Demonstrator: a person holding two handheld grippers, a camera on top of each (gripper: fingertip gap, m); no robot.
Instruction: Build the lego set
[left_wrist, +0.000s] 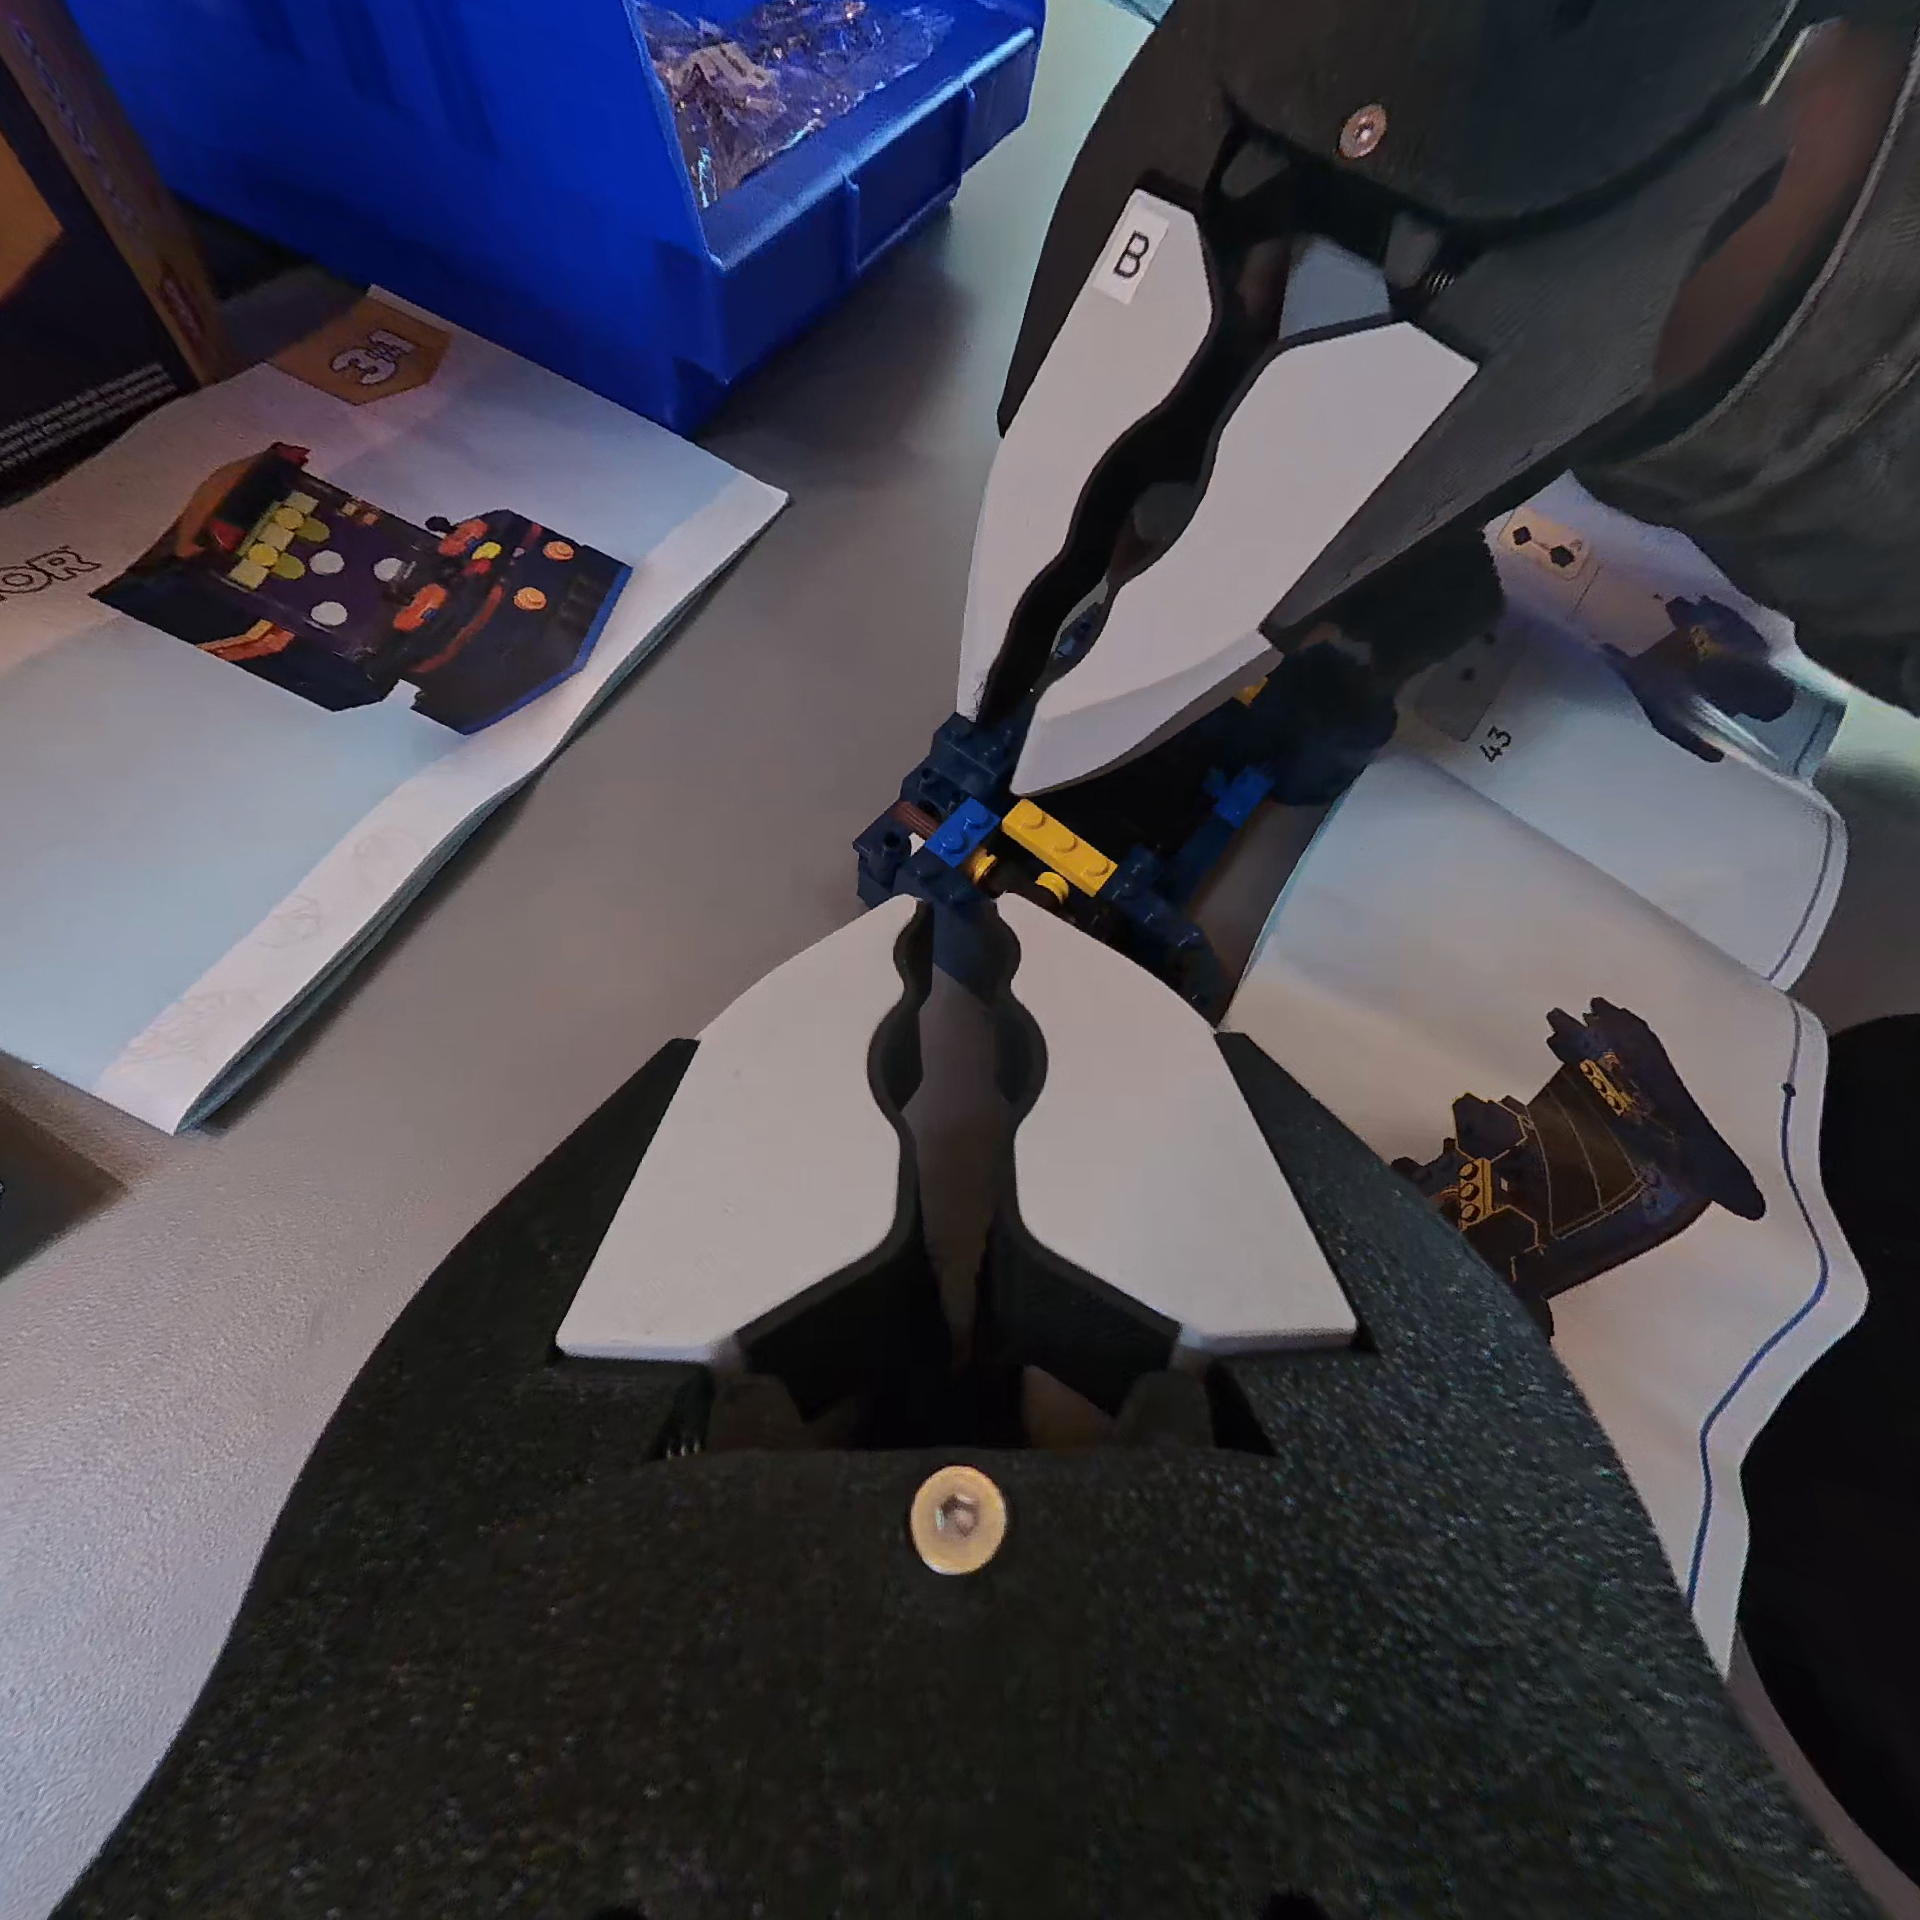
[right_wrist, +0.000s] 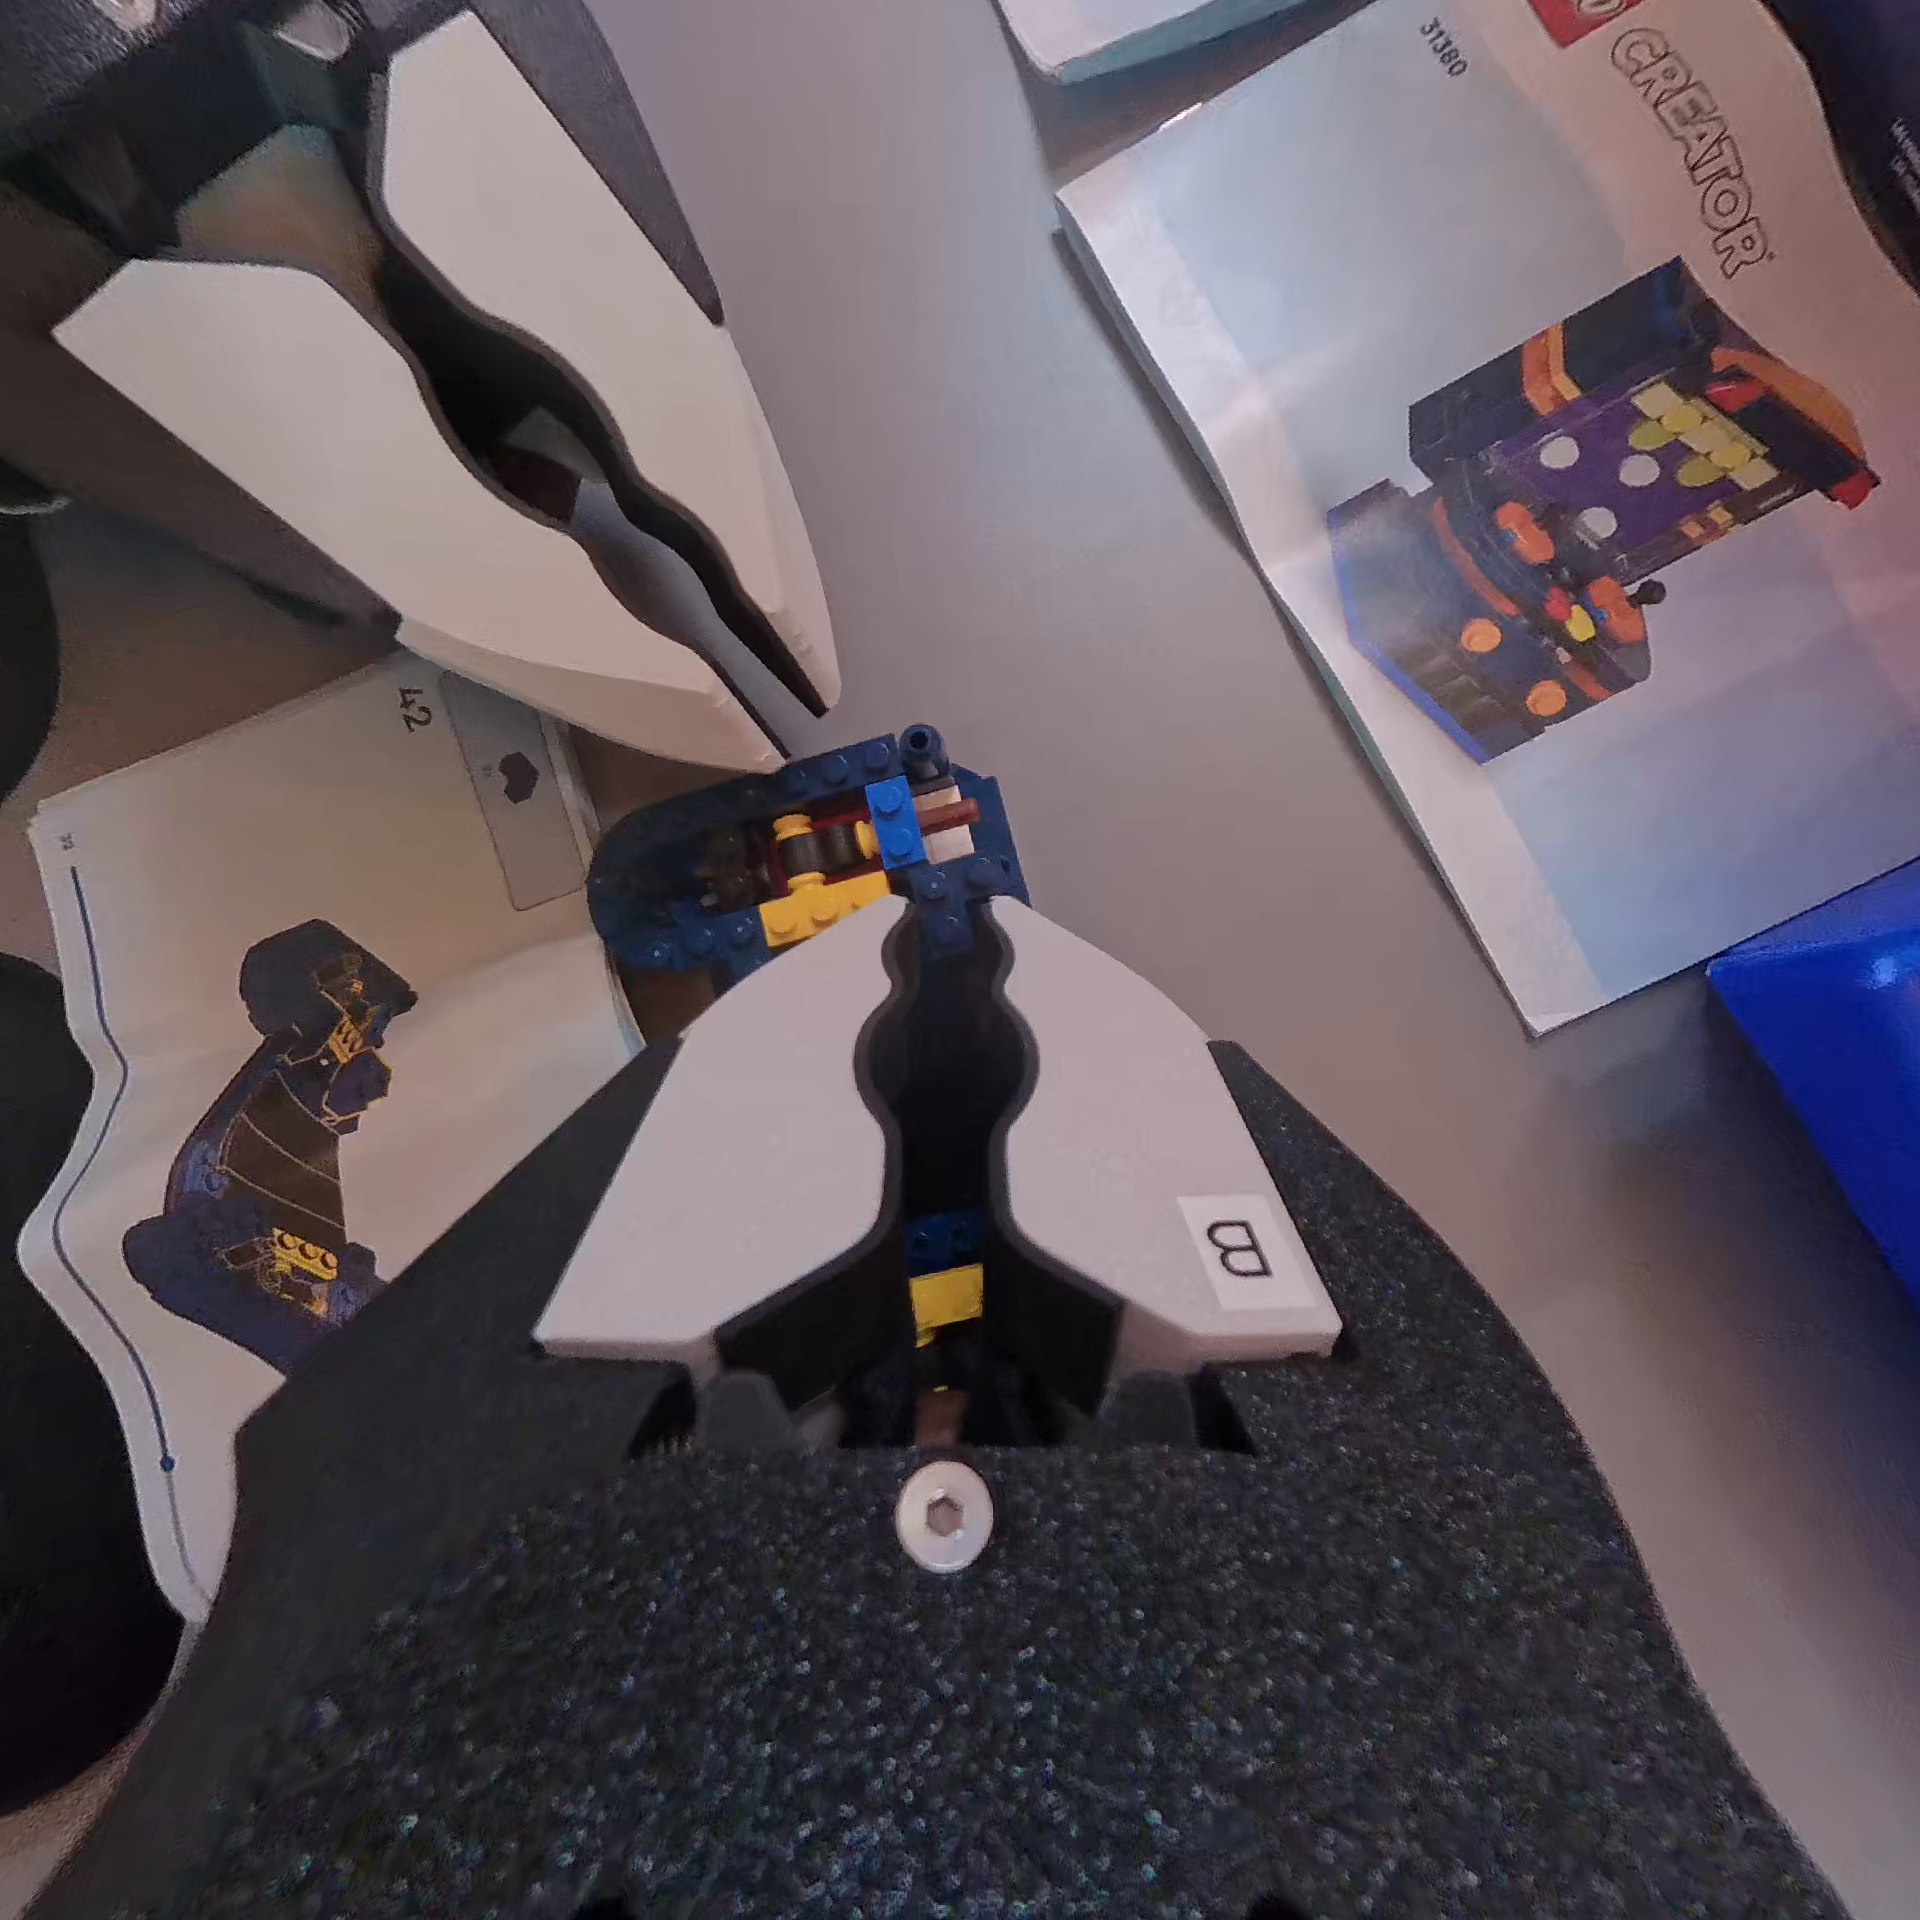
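A small brick model (left_wrist: 1055, 844) of dark blue, yellow and bright blue pieces sits low over the grey table, at the edge of an open instruction booklet (left_wrist: 1538, 935). My left gripper (left_wrist: 958, 920) is shut on a dark blue part at the model's near edge. My right gripper (left_wrist: 1000, 727) comes in from the far side and is shut on the model's dark blue corner. In the right wrist view the right gripper (right_wrist: 948, 916) pinches a dark blue plate of the model (right_wrist: 831, 857). There the left gripper (right_wrist: 805, 717) meets the model's far rim.
A blue bin (left_wrist: 582, 187) stands behind a closed booklet (left_wrist: 343, 644) with a picture on its cover. In the right wrist view the bin (right_wrist: 1849, 1091) and closed booklet (right_wrist: 1507, 520) lie to the right, and the open booklet (right_wrist: 312, 935) to the left. A dark box (left_wrist: 73, 260) stands at the far left. My left and right fingertips are right by each other.
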